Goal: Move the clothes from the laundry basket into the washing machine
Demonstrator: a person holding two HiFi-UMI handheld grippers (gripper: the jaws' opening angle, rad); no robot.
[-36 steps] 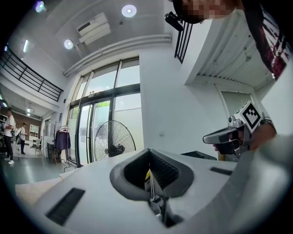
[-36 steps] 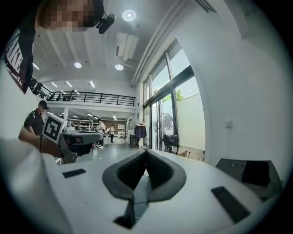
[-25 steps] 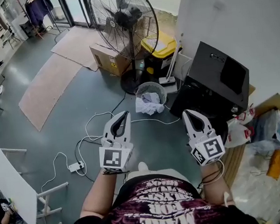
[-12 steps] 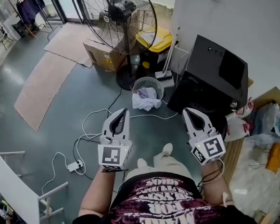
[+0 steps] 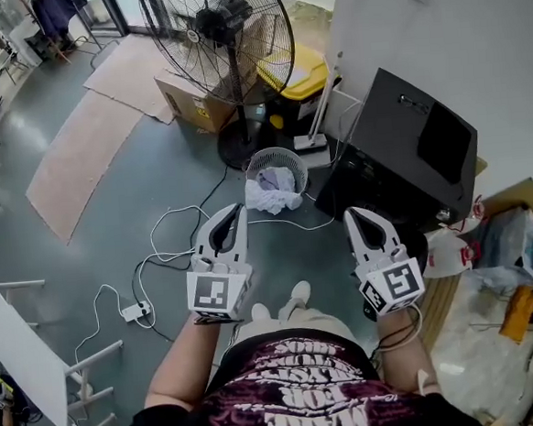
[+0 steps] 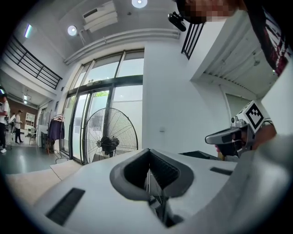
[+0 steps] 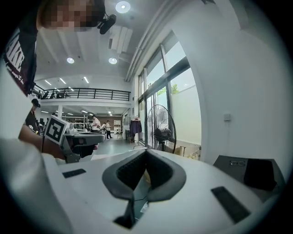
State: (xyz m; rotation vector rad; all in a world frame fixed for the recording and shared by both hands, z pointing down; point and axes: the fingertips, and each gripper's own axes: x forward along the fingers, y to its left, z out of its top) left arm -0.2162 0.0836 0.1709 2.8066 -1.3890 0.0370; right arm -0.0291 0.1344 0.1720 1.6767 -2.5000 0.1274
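Clothes (image 5: 270, 196), pale and crumpled, spill over the near rim of the upright round laundry basket (image 5: 280, 157) onto the floor. They lie ahead of and between the left gripper (image 5: 231, 216) and right gripper (image 5: 355, 216), well apart from both. Since a second ago the person's foot (image 5: 296, 297) has stepped forward. Left gripper view: jaws pressed together on nothing, pedestal fan (image 6: 110, 139) beyond. Right gripper view: jaws likewise closed, empty.

Black short-sleeved T-shirt (image 5: 291, 408), pink-white block lettering across the chest. Beige shorts (image 5: 298, 324); pale shoe (image 5: 299, 294) at 12 o'clock of them. Both left gripper (image 5: 237, 217) and right gripper (image 5: 355, 215): white shells, dark grey ribbed pads (image 6: 162, 167), black-and-white marker cube (image 5: 212, 297) at rear. Dark cable (image 5: 400, 333) loops below the right one
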